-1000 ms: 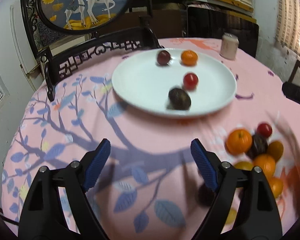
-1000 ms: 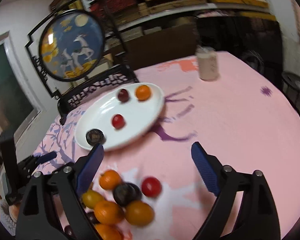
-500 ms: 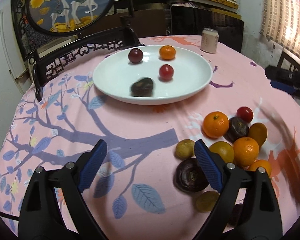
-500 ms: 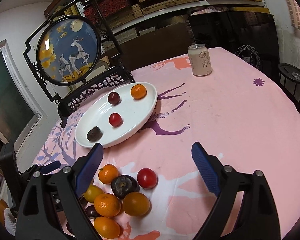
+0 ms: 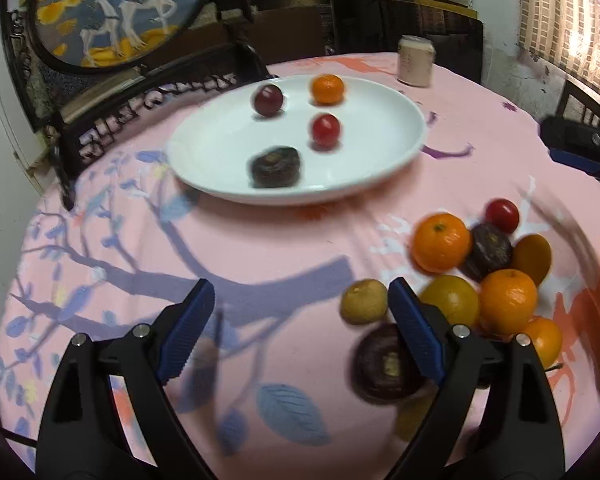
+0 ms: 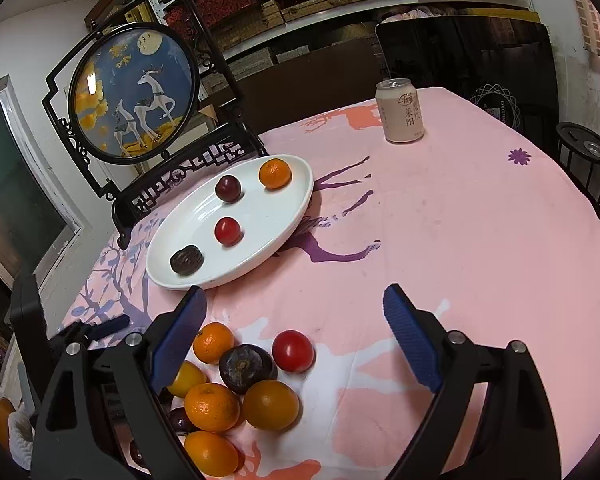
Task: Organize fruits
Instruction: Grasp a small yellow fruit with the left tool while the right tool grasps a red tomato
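A white plate on the pink tablecloth holds an orange, a dark plum, a red fruit and a dark wrinkled fruit. A pile of loose fruit, oranges, dark fruits and a red one, lies on the cloth near me. My left gripper is open and empty, just left of the pile, with a dark fruit beside its right finger. My right gripper is open and empty above the pile.
A drink can stands at the far side of the table. A black carved stand with a round deer picture sits behind the plate. Dark chairs and shelves lie beyond the table edge.
The left gripper view has shifted slightly, with the plate and pile sitting a little farther right. The right gripper has moved closer to the fruit pile. Both stay open.
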A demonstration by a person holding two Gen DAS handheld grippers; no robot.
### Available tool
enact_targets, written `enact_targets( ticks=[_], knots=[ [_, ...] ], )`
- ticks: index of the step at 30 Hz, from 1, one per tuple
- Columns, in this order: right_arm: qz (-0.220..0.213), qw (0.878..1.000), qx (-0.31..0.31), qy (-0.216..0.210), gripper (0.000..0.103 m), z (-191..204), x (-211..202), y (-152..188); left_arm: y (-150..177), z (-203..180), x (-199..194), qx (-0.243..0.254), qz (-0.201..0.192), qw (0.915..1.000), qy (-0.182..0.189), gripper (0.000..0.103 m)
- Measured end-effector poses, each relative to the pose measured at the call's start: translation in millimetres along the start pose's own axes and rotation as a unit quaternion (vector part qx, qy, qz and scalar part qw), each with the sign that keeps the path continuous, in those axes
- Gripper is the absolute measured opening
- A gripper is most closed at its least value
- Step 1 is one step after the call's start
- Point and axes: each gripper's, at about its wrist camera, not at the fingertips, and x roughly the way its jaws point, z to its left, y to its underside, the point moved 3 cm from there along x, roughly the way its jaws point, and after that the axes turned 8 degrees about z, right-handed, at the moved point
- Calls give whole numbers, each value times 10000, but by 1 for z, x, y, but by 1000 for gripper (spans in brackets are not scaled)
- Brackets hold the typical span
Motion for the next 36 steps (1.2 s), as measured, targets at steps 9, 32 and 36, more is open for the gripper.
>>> enact_targets(
  ticks=[9,32,36],
  knots=[
    [-59,10000,-14,-36,90,1,-4,-1,1,36,-12,-717,-112,9973,111,88],
    [789,9964,-150,-265,64,6,32,11,6,3,15,-91,316,9987,377,28],
    [1025,9943,-98,-292,58,4,43,15,7,1,14,-70,313,9988,371,26]
  ],
)
